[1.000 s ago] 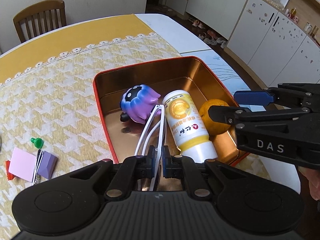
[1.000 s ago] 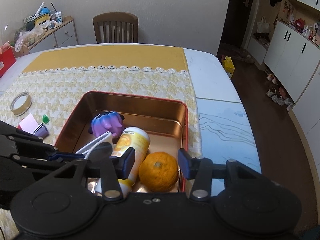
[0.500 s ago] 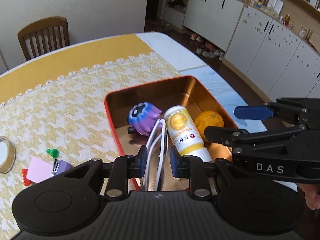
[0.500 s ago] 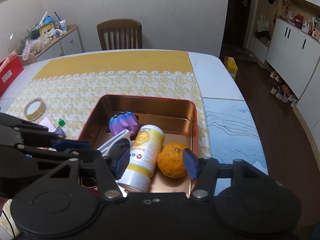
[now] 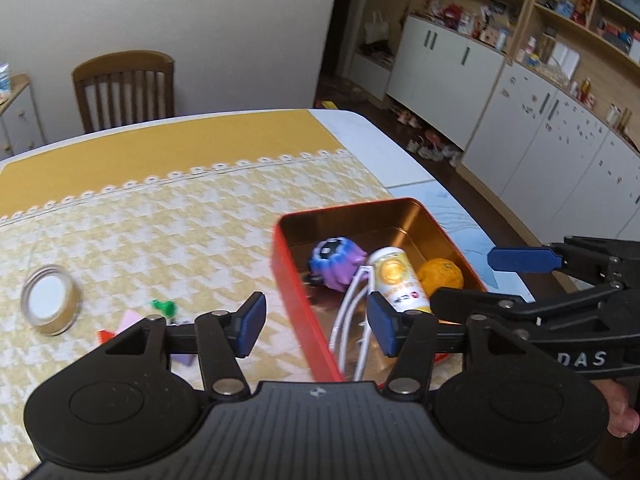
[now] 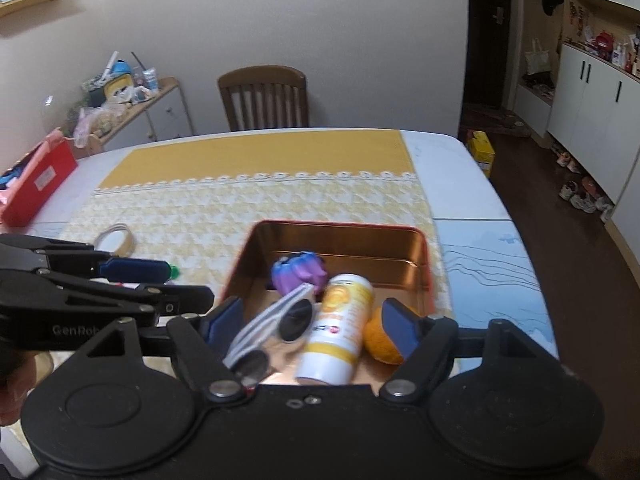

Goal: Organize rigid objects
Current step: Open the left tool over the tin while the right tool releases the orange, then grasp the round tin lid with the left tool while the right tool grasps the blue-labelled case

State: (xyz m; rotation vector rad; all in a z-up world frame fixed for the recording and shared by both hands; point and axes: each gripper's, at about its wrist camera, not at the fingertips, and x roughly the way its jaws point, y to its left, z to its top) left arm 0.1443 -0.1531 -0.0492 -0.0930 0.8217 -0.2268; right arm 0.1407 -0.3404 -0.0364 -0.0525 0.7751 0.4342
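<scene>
Release step: left gripper (image 5: 312, 322) and right gripper (image 6: 312, 326) fingers just spreading, empty; white-framed sunglasses (image 6: 276, 326), yellow-white bottle (image 6: 340, 328), orange (image 5: 440, 276) in red tin (image 5: 296, 300) below. Next: fetch desk leftovers.

Glossy metal tin (image 5: 436, 224) w/ coppery inside, woven cloth tablecloth (image 5: 160, 216), smooth plastic bottle (image 6: 340, 328), wood chair (image 6: 264, 98)

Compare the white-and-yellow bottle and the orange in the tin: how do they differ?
The bottle is a long cylinder lying on its side; the orange is round. The bottle is white and yellow with a printed label; the orange is plain orange with dimpled skin. The bottle lies mid-tin beside the sunglasses; the orange sits by the tin's right wall. Both rest in the tin, ungripped.
</scene>
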